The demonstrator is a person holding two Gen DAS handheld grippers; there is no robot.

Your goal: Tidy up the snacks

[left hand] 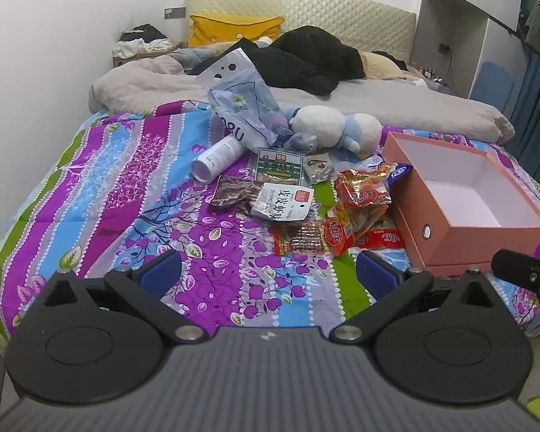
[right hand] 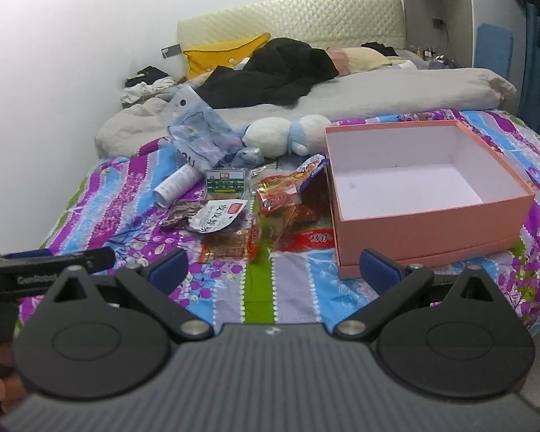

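The left gripper (left hand: 268, 270) hangs above the flowered bedsheet (left hand: 126, 187) with its 2 blue fingers (left hand: 162, 271) spread wide, holding nothing. The right gripper (right hand: 275, 268) is released too, its fingers apart over the sheet, just before the pink box (right hand: 432, 216). The box stands open on the bed. The snack packets (left hand: 306, 205) lie in a loose pile just left of the box, touching each other. Behind them are a white tube (left hand: 217, 158) and a plush toy (left hand: 334, 126).

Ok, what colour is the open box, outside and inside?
The open box is salmon pink outside and white inside, best seen from the right wrist view.
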